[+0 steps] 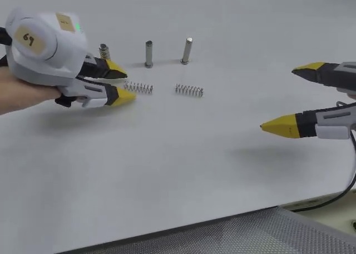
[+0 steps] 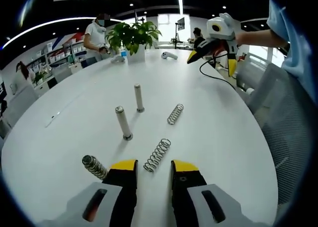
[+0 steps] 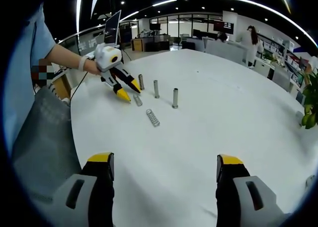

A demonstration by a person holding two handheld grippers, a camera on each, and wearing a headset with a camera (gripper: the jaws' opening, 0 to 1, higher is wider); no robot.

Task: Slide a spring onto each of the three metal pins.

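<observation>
The left spring [image 1: 138, 87] lies just right of the left gripper [image 1: 128, 84], whose jaws are a bit open and hold nothing. The far-left pin [image 1: 104, 51] looks done already. Next, pinch this spring and lift it onto the middle pin [image 1: 148, 54]. The right gripper [image 1: 278, 98] is wide open and empty.

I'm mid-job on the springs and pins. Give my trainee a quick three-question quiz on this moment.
1. True or false: the sprung pin, which already carries a spring, is the pin nearest the left gripper.
2. How many springs lie loose on the table? A: one. B: two. C: three.
3. Fill in: the right gripper holds nothing and its jaws stand ___.

Key
1. True.
2. B: the left spring and the right spring, both in front of the bare pins.
3. Open.
</observation>
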